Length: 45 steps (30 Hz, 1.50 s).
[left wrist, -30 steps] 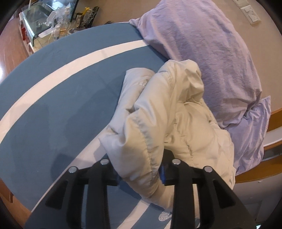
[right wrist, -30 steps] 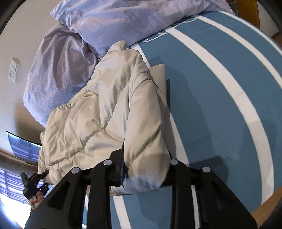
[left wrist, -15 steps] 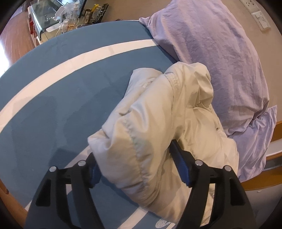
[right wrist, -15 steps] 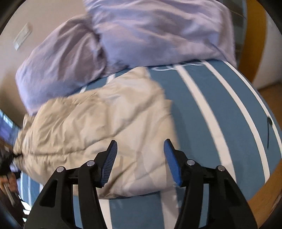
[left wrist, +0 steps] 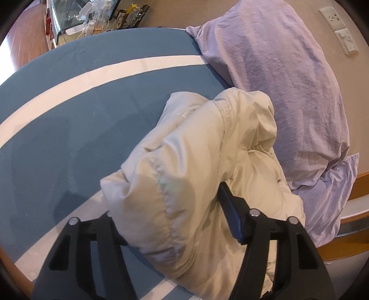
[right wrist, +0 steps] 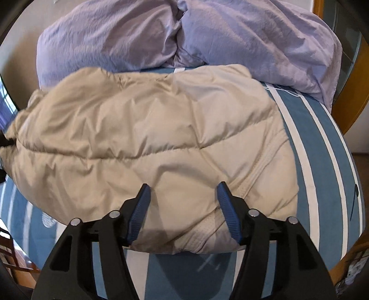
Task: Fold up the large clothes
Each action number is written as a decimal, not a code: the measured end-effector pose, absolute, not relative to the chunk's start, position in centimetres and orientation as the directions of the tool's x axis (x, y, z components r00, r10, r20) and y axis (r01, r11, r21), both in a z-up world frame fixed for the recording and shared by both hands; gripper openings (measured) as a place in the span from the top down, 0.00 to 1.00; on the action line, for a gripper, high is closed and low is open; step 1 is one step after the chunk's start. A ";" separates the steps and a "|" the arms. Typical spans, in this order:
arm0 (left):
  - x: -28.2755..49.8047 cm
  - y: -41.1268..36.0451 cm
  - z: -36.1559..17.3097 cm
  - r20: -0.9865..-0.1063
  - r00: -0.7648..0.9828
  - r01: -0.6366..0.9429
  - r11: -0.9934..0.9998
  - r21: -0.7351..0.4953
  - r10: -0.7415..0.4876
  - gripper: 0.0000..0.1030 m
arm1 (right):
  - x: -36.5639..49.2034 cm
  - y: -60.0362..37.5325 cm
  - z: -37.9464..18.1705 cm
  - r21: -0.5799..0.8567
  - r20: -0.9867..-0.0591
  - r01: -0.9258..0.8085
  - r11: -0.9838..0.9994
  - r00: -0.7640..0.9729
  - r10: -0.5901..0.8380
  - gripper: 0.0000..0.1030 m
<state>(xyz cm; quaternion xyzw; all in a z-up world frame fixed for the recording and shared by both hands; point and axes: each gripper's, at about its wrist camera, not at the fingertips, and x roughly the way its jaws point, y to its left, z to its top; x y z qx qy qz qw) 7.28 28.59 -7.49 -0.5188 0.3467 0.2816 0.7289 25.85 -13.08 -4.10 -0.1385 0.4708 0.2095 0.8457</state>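
Observation:
A cream puffer jacket (right wrist: 147, 138) lies folded on a blue bed sheet with white stripes (right wrist: 322, 161), just in front of the pillows. My right gripper (right wrist: 183, 200) is open above the jacket's near edge and holds nothing. In the left wrist view the jacket (left wrist: 184, 166) bulges up in a thick fold between the fingers. My left gripper (left wrist: 166, 207) is open wide around that fold; its left fingertip is hidden behind the fabric.
Two lilac pillows (right wrist: 184, 37) lie against the wall behind the jacket; one shows in the left wrist view (left wrist: 288, 80). A cluttered side table (left wrist: 92, 16) stands beyond the bed's far edge. Wooden bed frame (left wrist: 346, 242) runs along the right.
Both grippers opened and let go of the jacket. The right gripper drew back and turned, so the jacket now lies flat and folded before it. The left jaws spread wider around the fold.

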 end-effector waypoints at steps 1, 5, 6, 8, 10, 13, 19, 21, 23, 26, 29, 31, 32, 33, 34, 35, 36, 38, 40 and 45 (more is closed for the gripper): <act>7.3 28.6 -7.4 -0.795 0.604 -0.768 0.305 -0.563 0.053 0.48 | 25.7 -12.7 -4.5 -0.060 -0.855 -0.493 0.868 0.473 0.210 0.33; 7.3 28.3 -6.7 -0.767 0.639 -0.738 0.322 -0.593 0.052 0.69 | 25.7 -12.0 -5.3 -0.106 -0.856 -0.502 0.858 0.486 0.178 0.30; 7.3 28.2 -6.2 -0.756 0.653 -0.725 0.329 -0.605 0.050 0.72 | 25.8 -12.0 -5.4 -0.103 -0.858 -0.501 0.860 0.483 0.178 0.30; 7.5 28.1 -5.3 -0.735 0.677 -0.703 0.334 -0.628 0.045 0.74 | 26.0 -12.1 -5.6 -0.097 -0.861 -0.503 0.859 0.475 0.181 0.30; 7.7 27.8 -4.0 -0.707 0.706 -0.674 0.342 -0.654 0.039 0.75 | 26.2 -12.2 -5.7 -0.095 -0.863 -0.507 0.857 0.471 0.183 0.29; 8.5 26.8 -1.6 -0.652 0.758 -0.612 0.372 -0.698 0.026 0.76 | 26.4 -12.1 -5.9 -0.093 -0.866 -0.507 0.857 0.466 0.181 0.29; 11.4 23.1 4.0 -0.531 0.845 -0.451 0.458 -0.766 -0.055 0.76 | 26.6 -11.9 -6.0 -0.090 -0.869 -0.507 0.857 0.461 0.181 0.29; 12.5 21.5 5.5 -0.502 0.860 -0.400 0.489 -0.775 -0.093 0.76 | 26.6 -11.9 -6.0 -0.086 -0.869 -0.508 0.857 0.460 0.184 0.29; 14.1 19.4 7.0 -0.480 0.866 -0.344 0.528 -0.776 -0.140 0.76 | 26.6 -12.0 -6.0 -0.083 -0.868 -0.509 0.857 0.459 0.188 0.29; 16.1 16.4 8.5 -0.469 0.859 -0.282 0.576 -0.767 -0.204 0.76 | 26.6 -12.1 -6.0 -0.076 -0.869 -0.511 0.856 0.456 0.194 0.29; 18.0 13.6 9.2 -0.470 0.842 -0.230 0.615 -0.755 -0.263 0.76 | 26.8 -12.2 -6.0 -0.067 -0.870 -0.514 0.855 0.451 0.202 0.29; 19.1 11.9 9.4 -0.478 0.828 -0.201 0.638 -0.743 -0.295 0.76 | 26.9 -12.3 -6.0 -0.059 -0.869 -0.516 0.854 0.447 0.210 0.29; 19.7 10.9 9.5 -0.484 0.818 -0.188 0.652 -0.734 -0.310 0.76 | 26.9 -12.4 -6.0 -0.056 -0.869 -0.518 0.854 0.446 0.214 0.29; 20.1 10.1 9.5 -0.492 0.809 -0.176 0.665 -0.726 -0.322 0.76 | 27.0 -12.5 -5.9 -0.053 -0.868 -0.519 0.853 0.446 0.217 0.29; 20.5 9.3 9.4 -0.499 0.800 -0.168 0.675 -0.719 -0.333 0.76 | 27.0 -12.5 -5.9 -0.049 -0.868 -0.520 0.853 0.445 0.221 0.29; 20.9 8.8 9.3 -0.504 0.794 -0.162 0.680 -0.715 -0.341 0.76 | 27.1 -12.6 -5.9 -0.045 -0.868 -0.521 0.852 0.443 0.225 0.29; 21.4 7.9 9.2 -0.512 0.782 -0.153 0.688 -0.710 -0.354 0.76 | 27.1 -12.7 -5.8 -0.040 -0.867 -0.522 0.852 0.442 0.230 0.29; 22.4 6.6 8.9 -0.525 0.765 -0.141 0.698 -0.702 -0.373 0.76 | 27.2 -12.9 -5.7 -0.032 -0.867 -0.523 0.852 0.439 0.238 0.29; 23.2 5.3 8.6 -0.540 0.746 -0.130 0.711 -0.691 -0.389 0.76 | 27.3 -13.2 -5.6 -0.021 -0.866 -0.526 0.850 0.435 0.248 0.29; 25.3 1.9 7.7 -0.584 0.694 -0.100 0.747 -0.657 -0.421 0.76 | 27.4 -14.2 -5.2 0.008 -0.861 -0.534 0.845 0.426 0.277 0.29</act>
